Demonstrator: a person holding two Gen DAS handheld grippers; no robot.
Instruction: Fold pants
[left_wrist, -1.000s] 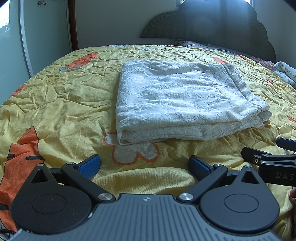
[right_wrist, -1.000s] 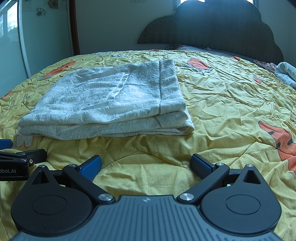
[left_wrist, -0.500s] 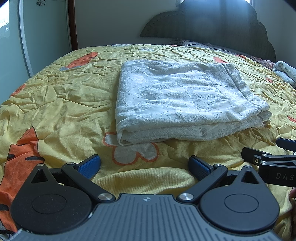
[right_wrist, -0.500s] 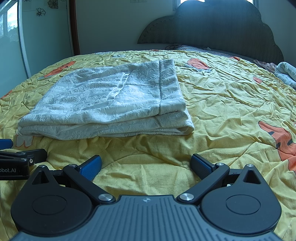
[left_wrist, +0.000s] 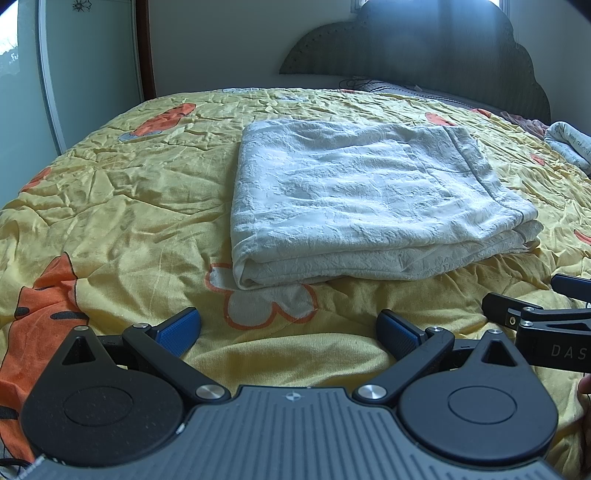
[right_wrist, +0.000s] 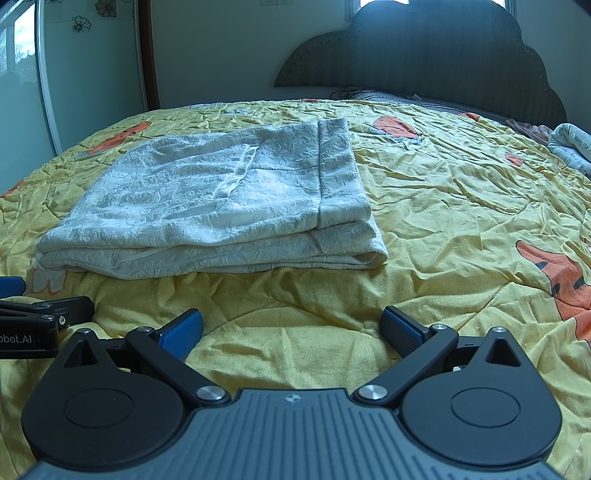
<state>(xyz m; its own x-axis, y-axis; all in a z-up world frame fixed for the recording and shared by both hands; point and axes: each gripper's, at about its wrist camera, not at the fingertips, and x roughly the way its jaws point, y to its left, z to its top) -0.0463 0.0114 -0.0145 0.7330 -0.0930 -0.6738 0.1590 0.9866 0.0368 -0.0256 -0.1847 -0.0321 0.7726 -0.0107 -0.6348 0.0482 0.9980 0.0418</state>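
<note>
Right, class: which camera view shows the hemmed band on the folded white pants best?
The right wrist view. There the hemmed band of the folded white pants faces the camera, its stitched seam running clearly along the pile's right side. The left wrist view shows the band too, but more obliquely, at the pile's far right.

No visible change since earlier.

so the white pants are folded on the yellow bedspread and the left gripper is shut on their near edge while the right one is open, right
Not quite. The left gripper is open too, its blue pads spread apart over bare bedspread, short of the folded pants; the left wrist view shows this. The right gripper is open, as you said.
</note>
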